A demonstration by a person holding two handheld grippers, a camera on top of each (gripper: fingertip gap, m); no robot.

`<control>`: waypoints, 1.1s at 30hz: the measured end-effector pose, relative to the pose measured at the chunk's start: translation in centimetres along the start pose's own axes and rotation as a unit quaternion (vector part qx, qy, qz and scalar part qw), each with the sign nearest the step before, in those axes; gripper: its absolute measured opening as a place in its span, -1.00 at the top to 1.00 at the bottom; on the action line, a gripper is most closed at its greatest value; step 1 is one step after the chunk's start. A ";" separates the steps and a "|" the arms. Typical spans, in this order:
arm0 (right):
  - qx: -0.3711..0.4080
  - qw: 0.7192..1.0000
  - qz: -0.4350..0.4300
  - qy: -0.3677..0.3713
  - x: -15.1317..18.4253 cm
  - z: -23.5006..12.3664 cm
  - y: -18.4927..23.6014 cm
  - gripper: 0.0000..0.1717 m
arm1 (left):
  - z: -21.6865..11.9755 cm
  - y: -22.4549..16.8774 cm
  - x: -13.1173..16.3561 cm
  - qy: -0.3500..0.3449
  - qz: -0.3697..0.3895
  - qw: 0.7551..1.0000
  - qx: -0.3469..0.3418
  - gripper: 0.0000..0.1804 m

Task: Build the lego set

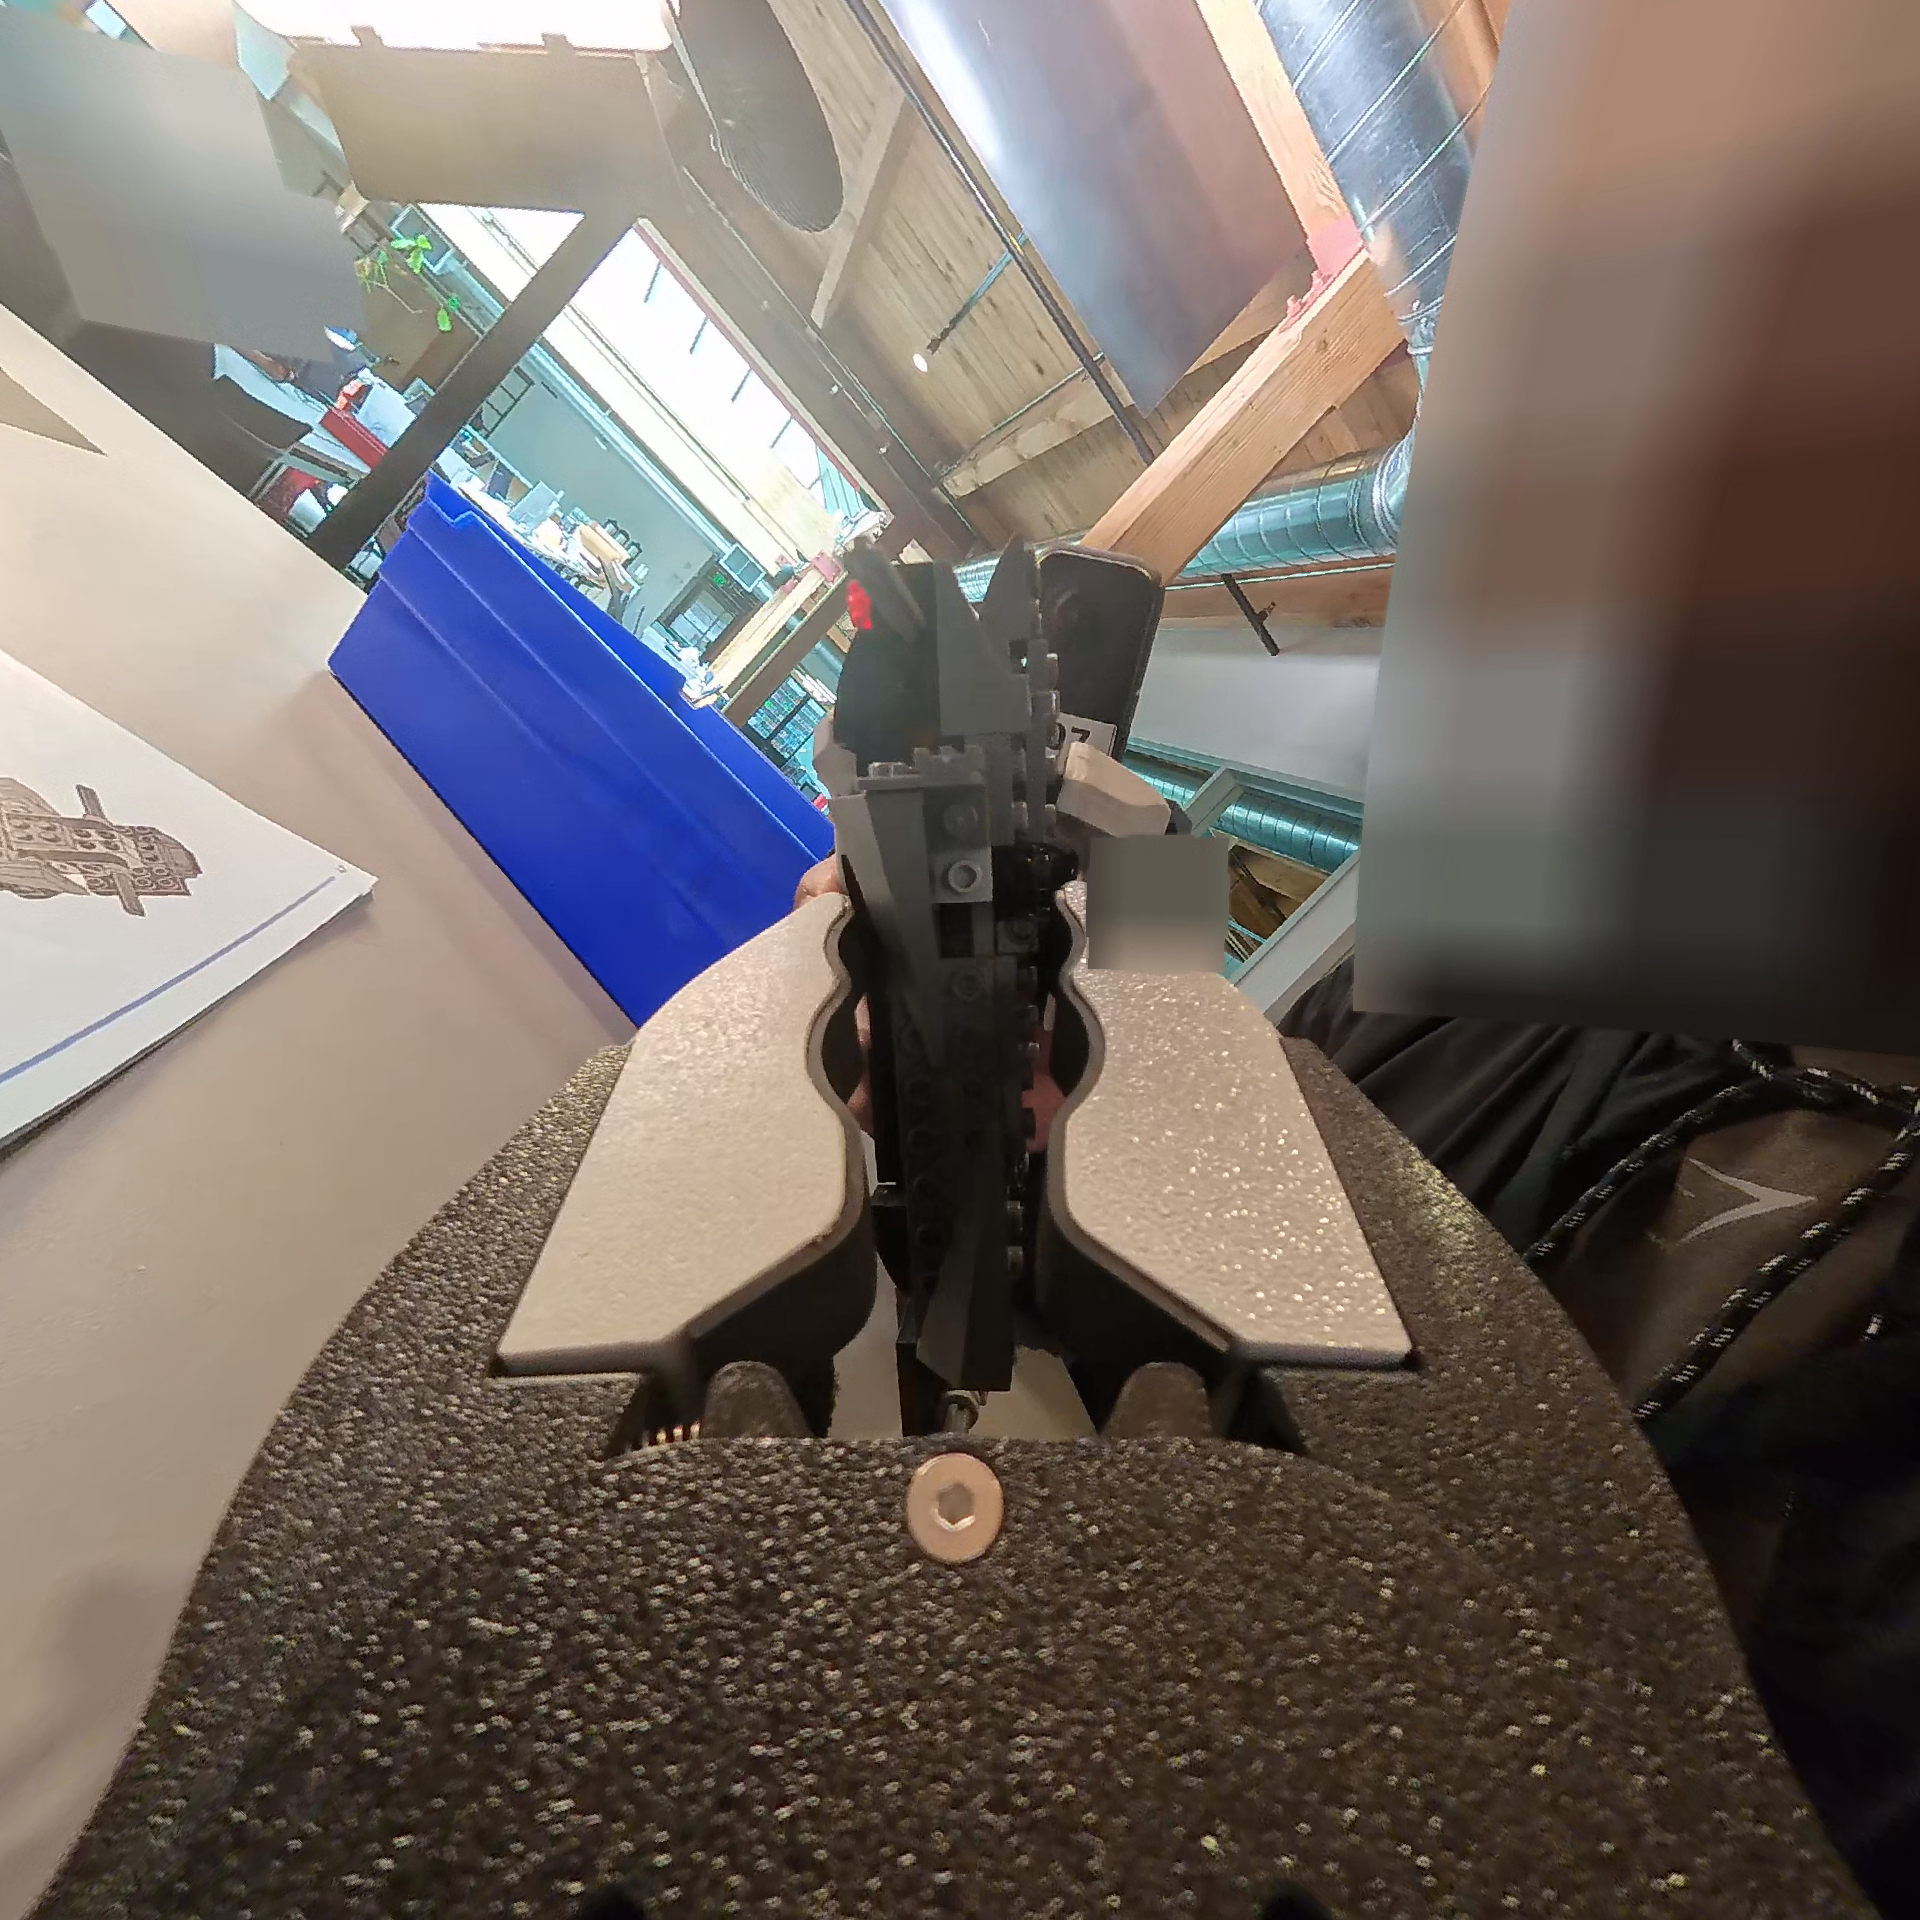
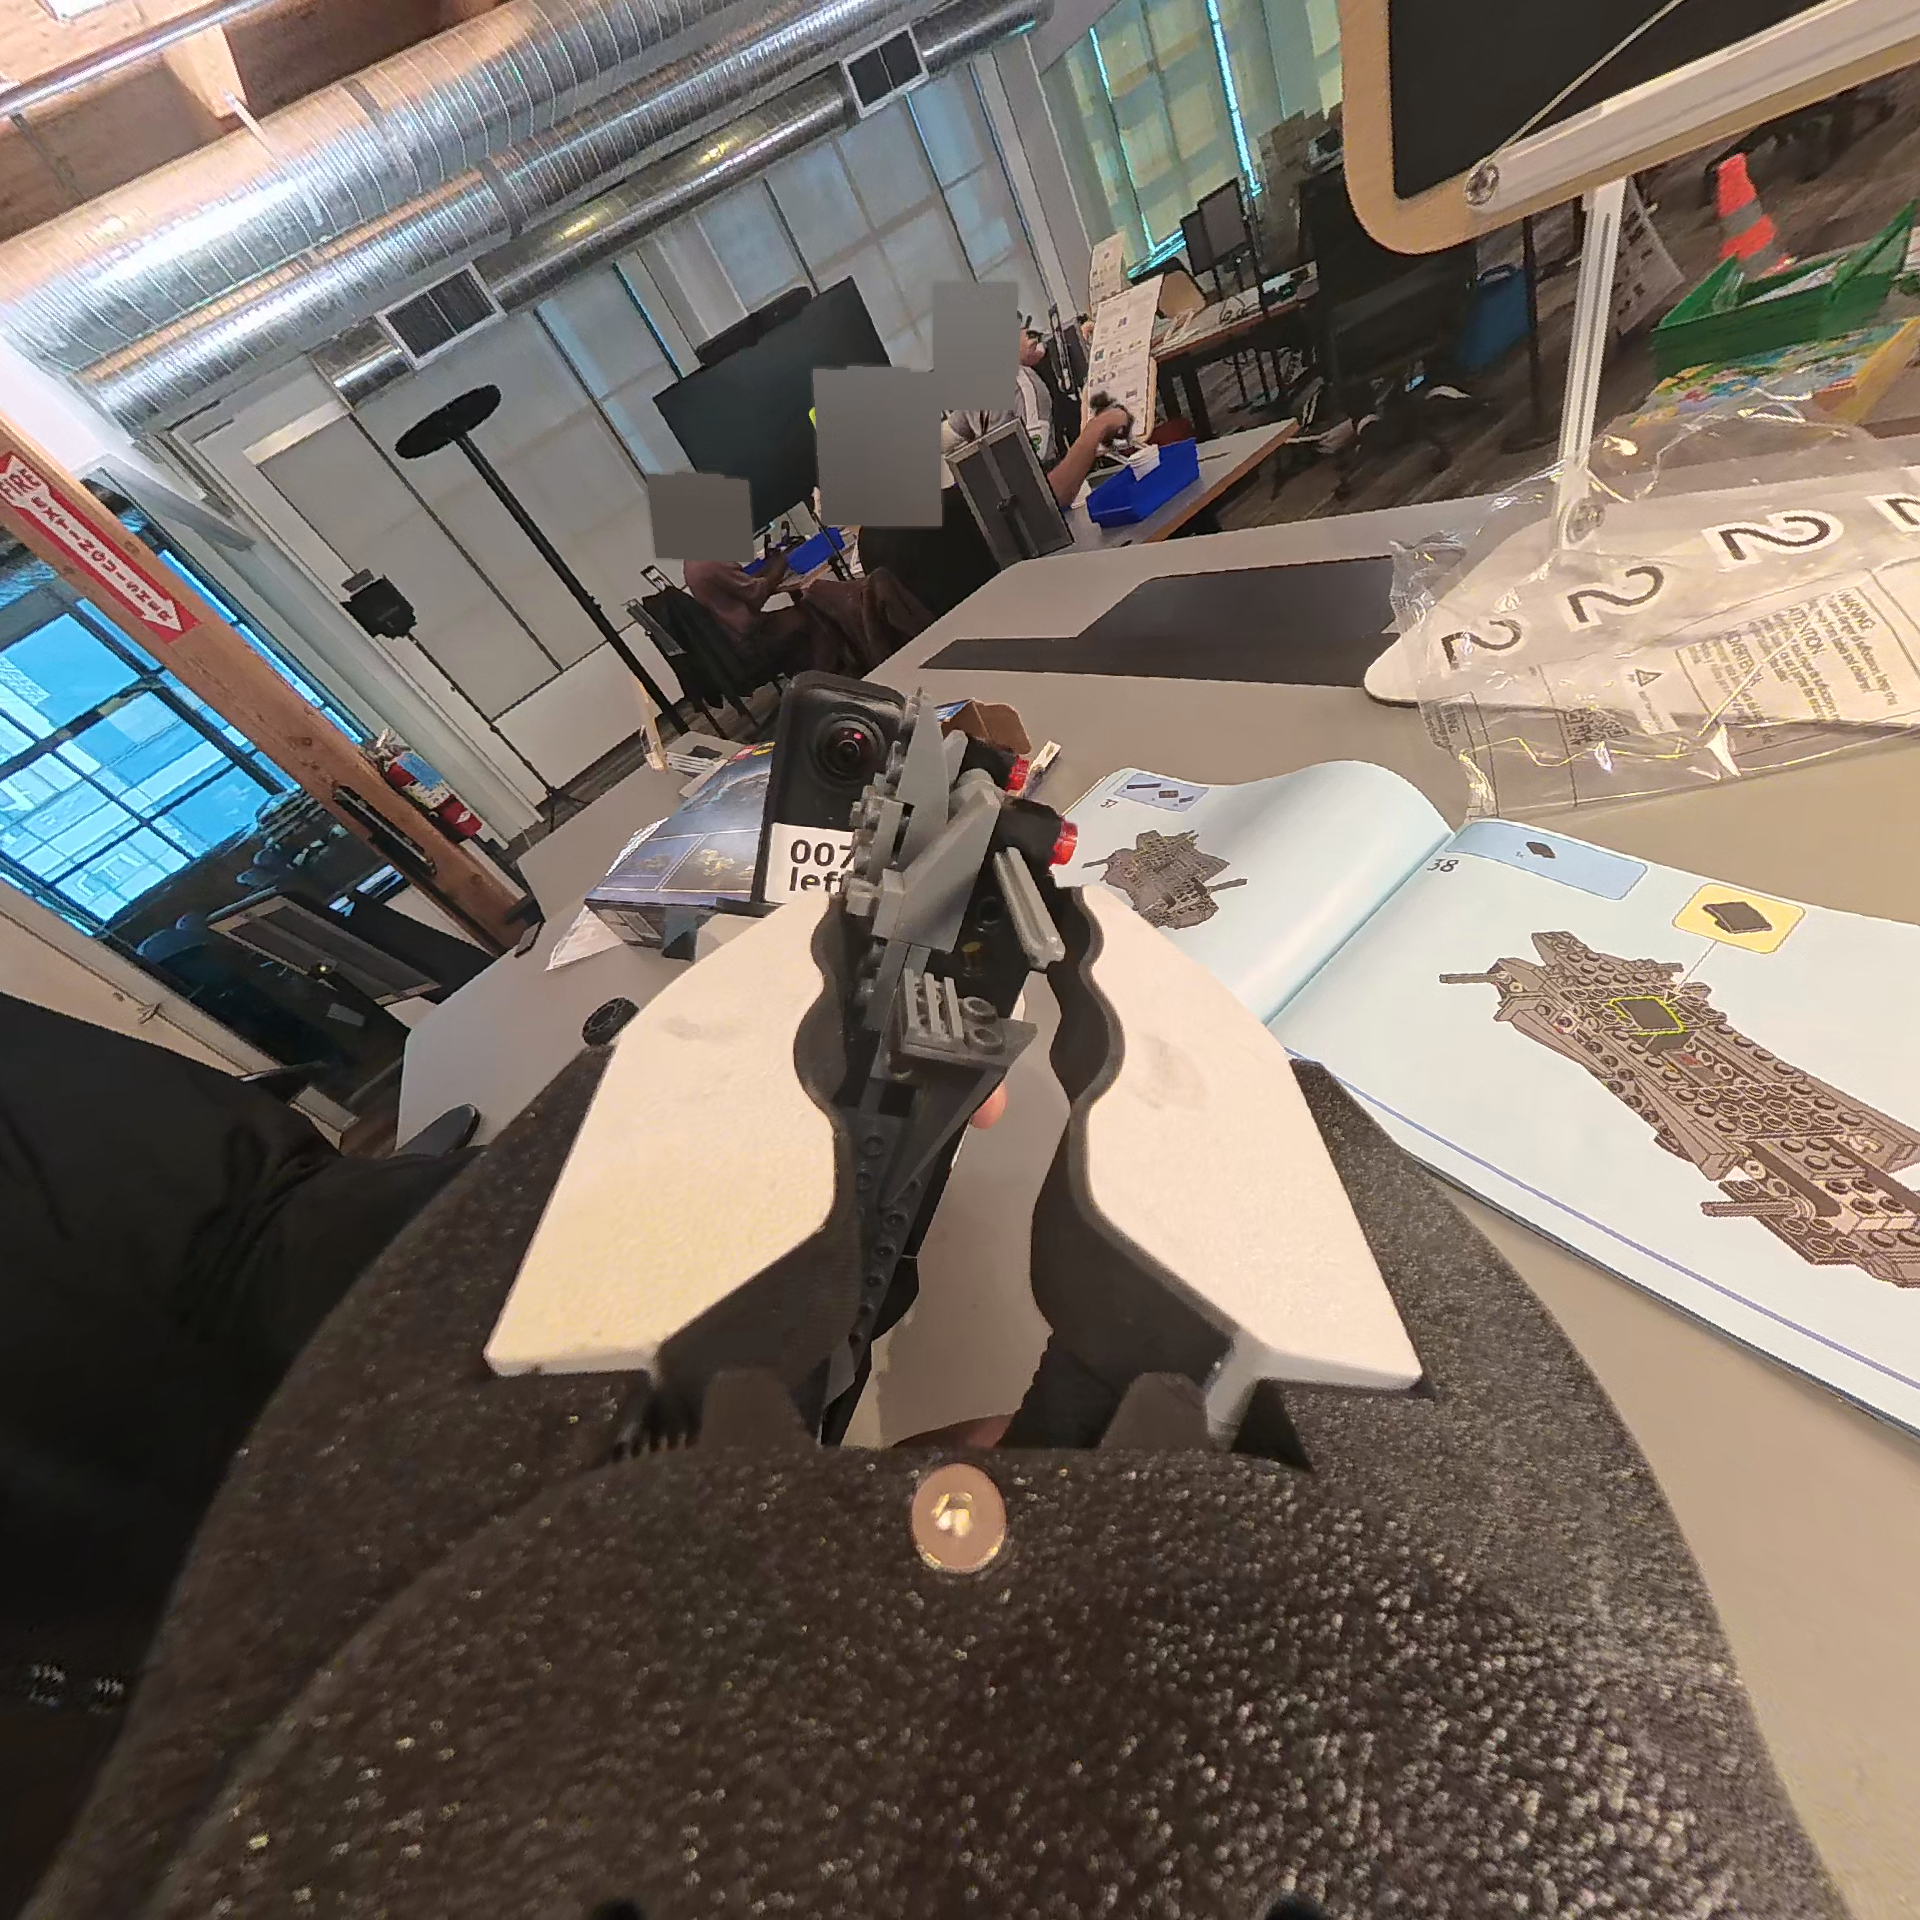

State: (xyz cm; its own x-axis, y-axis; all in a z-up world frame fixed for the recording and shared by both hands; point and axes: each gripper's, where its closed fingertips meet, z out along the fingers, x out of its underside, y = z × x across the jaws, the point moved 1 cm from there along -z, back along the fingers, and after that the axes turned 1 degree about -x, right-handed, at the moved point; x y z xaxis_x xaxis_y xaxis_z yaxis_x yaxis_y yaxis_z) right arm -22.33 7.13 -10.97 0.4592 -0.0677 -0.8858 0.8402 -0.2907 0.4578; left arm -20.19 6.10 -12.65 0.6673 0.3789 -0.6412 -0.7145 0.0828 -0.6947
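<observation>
The grey bench carries everything else. A blue bin stands at its far edge in the left wrist view. An open instruction booklet lies flat nearer you, with a clear plastic bag beyond it towards the far edge. A dark printed box sits near the opposite corner.

The grey brick-built model is off the bench, up in the air between your two tools, which face each other. Your left gripper has its fingers closed partway onto one end of the model, tips pressing both flanks. Your right gripper holds the other end the same way, partly closed. There the model leans on one finger and a thin grey bar meets the other.

The model looks light and stiff, but it is made of clipped parts. The wedge plates, thin bars and small red studs could pop off under a squeeze or twist. Hold it across the thick stacked core rather than by those add-ons.
</observation>
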 end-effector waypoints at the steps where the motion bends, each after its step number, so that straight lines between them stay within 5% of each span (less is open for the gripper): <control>1: 0.001 1.000 0.000 -0.001 0.0 0.0 0.0 0.57 | 0.0 0.0 0.0 0.000 0.000 1.000 0.000 0.63; 33: -0.077 0.995 0.058 -0.009 0.1 0.1 0.2 0.59 | -0.6 0.1 -0.4 0.026 0.068 0.996 -0.054 0.62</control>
State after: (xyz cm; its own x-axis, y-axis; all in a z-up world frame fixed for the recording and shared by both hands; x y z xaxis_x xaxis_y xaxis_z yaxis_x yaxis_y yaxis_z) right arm -22.13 7.01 -10.94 0.5511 -0.1104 -0.8271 0.8169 -0.1312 0.5617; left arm -20.37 5.37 -12.65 0.5781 0.3313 -0.7456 -0.7741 -0.0663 -0.6296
